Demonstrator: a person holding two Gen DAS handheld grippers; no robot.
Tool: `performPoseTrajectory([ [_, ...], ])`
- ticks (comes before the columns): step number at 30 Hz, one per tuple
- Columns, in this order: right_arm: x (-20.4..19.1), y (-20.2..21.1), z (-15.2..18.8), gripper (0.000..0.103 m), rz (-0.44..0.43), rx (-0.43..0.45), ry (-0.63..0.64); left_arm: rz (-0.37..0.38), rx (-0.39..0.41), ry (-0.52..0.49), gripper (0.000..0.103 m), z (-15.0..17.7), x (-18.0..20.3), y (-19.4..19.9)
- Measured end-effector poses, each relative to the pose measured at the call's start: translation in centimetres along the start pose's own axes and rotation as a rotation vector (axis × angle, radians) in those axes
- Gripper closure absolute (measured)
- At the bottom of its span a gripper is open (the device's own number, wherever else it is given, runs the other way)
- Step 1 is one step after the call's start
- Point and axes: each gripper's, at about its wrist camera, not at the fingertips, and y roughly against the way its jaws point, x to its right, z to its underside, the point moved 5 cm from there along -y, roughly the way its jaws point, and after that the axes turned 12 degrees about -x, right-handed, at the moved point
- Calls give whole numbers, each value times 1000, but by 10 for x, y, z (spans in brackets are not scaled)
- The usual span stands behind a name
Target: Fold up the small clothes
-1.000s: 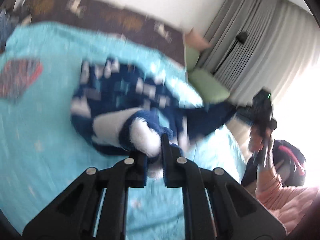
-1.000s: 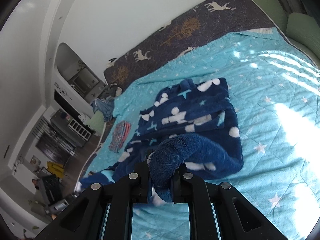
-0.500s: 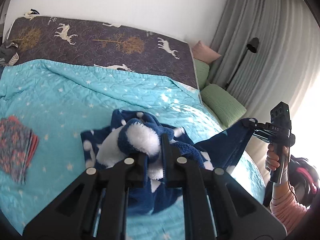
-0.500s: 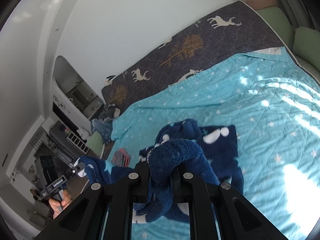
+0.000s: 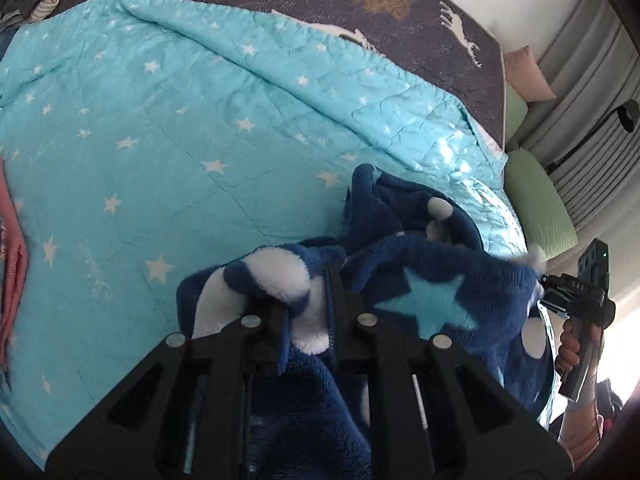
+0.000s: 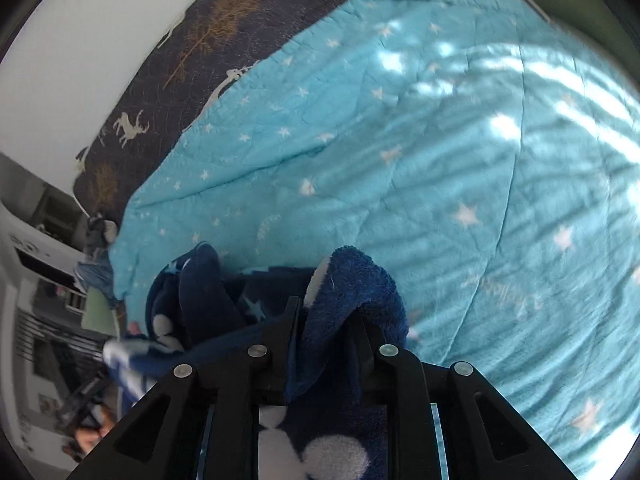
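Left tool [image 5: 308, 304]: jaws have just been opening a little, but a white-and-navy fold of the fleece garment [image 5: 436, 292] is still pinched between the fingers [image 5: 335, 300]. Grasping it.

Right tool [image 6: 326, 320]: same story. Jaws have just been opening slightly, and a thick navy roll of the same garment sits clamped between them, bulging up over the fingertips. It also shows at the right edge of the left wrist view, with a hand [image 5: 570, 354] on its handle and the garment's far corner at its tip.

Garment: dark blue plush with white dots and light blue stars. It hangs stretched between the two tools, low over the near edge of the bed, and a bunched part rests on the turquoise quilt [image 5: 168, 128]. More of it drapes under each tool toward the camera.

Quilt: white star print, wrinkled, covers most of the bed. Sun stripes fall on its right side in the right wrist view, which is motion-blurred.

Beyond it: dark bedspread [image 5: 360, 8] with deer and tree print along the wall. Folded pink-red striped clothes [image 5: 12, 280] lie at the quilt's left edge. Green cushions [image 5: 540, 212] and a pink pillow [image 5: 526, 76] sit by the grey curtain [image 5: 588, 92].
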Motion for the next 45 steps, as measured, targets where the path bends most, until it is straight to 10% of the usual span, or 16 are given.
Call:
performPoseTrajectory([
  [7,4,62,28,76,8,93,69,26,71,-30,82,9,10,50],
  [12,-30,94,69,73,10,88,229,2,178,-65,61,15,22,89],
  [21,-115,-7,138,72,95,-177,495,93,83,-268,61,64,76,74],
  [29,-142,-36,26,72,189,86,342,-149,-9,-287,65,14,89,-32],
  [36,-125,8,42,72,127,101,341,-157,198,-124,66,-28,57,24],
  [45,27,92,161,55,70,24,202,-48,76,-12,26,118,-29,72],
])
